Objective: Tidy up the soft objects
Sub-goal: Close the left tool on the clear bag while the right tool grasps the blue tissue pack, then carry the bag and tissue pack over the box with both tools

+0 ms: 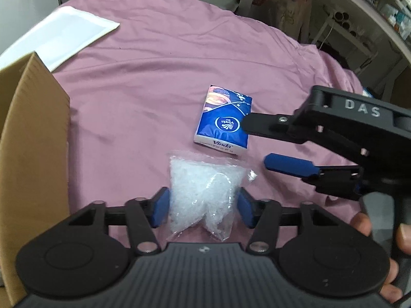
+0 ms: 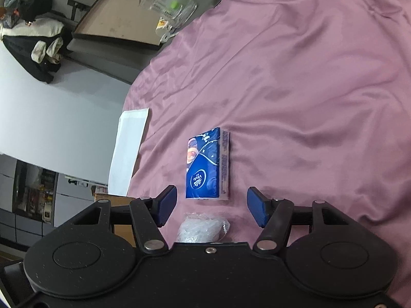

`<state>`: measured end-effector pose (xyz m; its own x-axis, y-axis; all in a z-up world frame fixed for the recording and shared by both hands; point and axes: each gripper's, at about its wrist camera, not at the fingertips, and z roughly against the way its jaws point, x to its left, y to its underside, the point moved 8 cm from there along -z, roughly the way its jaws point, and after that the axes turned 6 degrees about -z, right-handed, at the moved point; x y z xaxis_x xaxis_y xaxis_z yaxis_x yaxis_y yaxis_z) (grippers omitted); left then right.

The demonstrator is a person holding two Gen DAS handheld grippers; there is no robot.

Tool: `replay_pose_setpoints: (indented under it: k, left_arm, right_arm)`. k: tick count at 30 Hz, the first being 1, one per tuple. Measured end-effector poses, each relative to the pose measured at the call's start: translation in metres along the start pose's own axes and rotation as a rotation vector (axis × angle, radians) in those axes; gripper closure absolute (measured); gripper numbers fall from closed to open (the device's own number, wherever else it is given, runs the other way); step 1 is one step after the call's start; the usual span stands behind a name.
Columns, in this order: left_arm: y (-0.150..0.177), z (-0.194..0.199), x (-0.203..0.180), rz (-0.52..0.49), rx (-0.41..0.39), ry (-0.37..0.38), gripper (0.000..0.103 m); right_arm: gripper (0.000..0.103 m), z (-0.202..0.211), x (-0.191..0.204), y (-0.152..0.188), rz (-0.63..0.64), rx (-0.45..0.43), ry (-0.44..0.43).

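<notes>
The left claw [image 1: 203, 209] is straddling a clear plastic bag [image 1: 205, 192]; a tissue pack [image 1: 223, 120] is lying just beyond on the pink sheet [image 1: 154, 77].

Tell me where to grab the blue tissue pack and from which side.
Probably across its short width, over the two long edges near the middle. The tissue pack lies flat on the pink sheet, its long axis pointing away from the right hand-held gripper, whose open jaws already stand wider than it. Come from the near end, low; keep clear of the plastic bag.
</notes>
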<state>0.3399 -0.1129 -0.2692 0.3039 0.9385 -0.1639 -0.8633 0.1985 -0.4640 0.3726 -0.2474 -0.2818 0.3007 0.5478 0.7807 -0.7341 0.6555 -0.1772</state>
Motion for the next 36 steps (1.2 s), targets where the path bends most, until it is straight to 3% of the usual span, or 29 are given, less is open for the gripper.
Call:
replay_pose_setpoints:
  k: [1,4,19,20,22,24,36]
  left_arm:
    - [0.0,0.001,0.001,0.003,-0.004,0.0,0.058]
    - [-0.003,0.006,0.002,-0.003,-0.022,-0.011,0.063]
    - [-0.008,0.033,0.011,0.0,-0.083,-0.014,0.064]
    - [-0.008,0.035,0.011,0.004,-0.088,-0.015,0.064]
    - [-0.01,0.041,0.012,0.011,-0.098,-0.029,0.064]
    - [-0.012,0.048,0.013,0.007,-0.117,-0.04,0.064]
    - [-0.012,0.091,0.014,0.002,-0.208,-0.053,0.064]
  right_arm:
    - [0.042,-0.002,0.0,0.0,-0.001,0.002,-0.001]
    - [0.043,-0.005,-0.001,-0.002,-0.008,0.001,-0.001]
    - [0.05,-0.018,-0.007,-0.003,-0.041,-0.009,0.012]
    - [0.054,-0.02,-0.006,-0.003,-0.043,-0.009,0.012]
    - [0.071,-0.023,-0.005,-0.003,-0.031,-0.002,0.012]
    - [0.078,-0.023,-0.006,-0.001,-0.032,0.007,0.011]
    - [0.081,0.025,0.005,0.017,0.036,-0.059,0.046]
